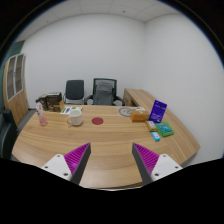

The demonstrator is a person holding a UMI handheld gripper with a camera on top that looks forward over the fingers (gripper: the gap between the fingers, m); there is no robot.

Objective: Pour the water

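My gripper (111,158) is open and empty, held above the near part of a long wooden table (105,145). Its two magenta pads (77,157) stand wide apart with bare tabletop between them. Far beyond the fingers, a white kettle or jug (74,117) stands on the table's far left part. A small pink cup (42,121) stands left of it. A dark red round coaster or lid (97,120) lies right of the jug.
A box with items (50,103) stands at the far left. A plate (127,112), an orange thing (139,116), a purple box (158,112) and blue-green packets (163,130) lie at the right. Two black chairs (90,92) stand behind the table; a wooden cabinet (14,88) stands left.
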